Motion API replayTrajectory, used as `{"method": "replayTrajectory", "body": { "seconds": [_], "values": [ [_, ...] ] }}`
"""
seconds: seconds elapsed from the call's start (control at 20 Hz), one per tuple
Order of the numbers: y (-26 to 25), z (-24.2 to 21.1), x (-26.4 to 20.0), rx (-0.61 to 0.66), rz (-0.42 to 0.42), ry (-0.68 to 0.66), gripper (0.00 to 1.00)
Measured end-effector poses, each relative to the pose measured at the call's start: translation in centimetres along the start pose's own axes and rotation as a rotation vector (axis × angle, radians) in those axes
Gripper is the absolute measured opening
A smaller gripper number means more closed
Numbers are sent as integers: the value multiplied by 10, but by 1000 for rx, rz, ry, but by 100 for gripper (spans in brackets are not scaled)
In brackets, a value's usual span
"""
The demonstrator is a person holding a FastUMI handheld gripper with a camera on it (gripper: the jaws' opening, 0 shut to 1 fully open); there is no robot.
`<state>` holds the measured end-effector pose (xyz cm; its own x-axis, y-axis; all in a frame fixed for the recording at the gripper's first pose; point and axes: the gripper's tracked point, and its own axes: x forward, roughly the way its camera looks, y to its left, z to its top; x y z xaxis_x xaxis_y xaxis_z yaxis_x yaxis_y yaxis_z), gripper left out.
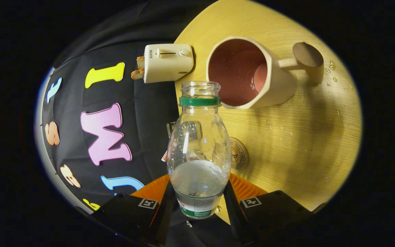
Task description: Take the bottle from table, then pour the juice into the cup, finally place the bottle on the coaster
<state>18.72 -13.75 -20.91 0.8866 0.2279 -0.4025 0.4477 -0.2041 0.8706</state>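
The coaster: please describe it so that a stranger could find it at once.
Start at the wooden table. Behind the clear bottle held between the gripper fingers, below the cup, lies the coaster. It is the one flat round disc with a printed emblem.

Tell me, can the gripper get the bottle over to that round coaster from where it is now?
Probably yes. The gripper is shut on the bottle, and the coaster lies on bare table just beyond it. The cup stands further off, so nothing looks in the way.
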Motion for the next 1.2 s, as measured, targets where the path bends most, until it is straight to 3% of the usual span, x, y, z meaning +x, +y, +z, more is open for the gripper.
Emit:
{"method": "replayTrajectory", "body": {
  "seconds": [1.2],
  "values": [
    [14, 3, 9, 241, 12, 42, 73]
  ]
}}
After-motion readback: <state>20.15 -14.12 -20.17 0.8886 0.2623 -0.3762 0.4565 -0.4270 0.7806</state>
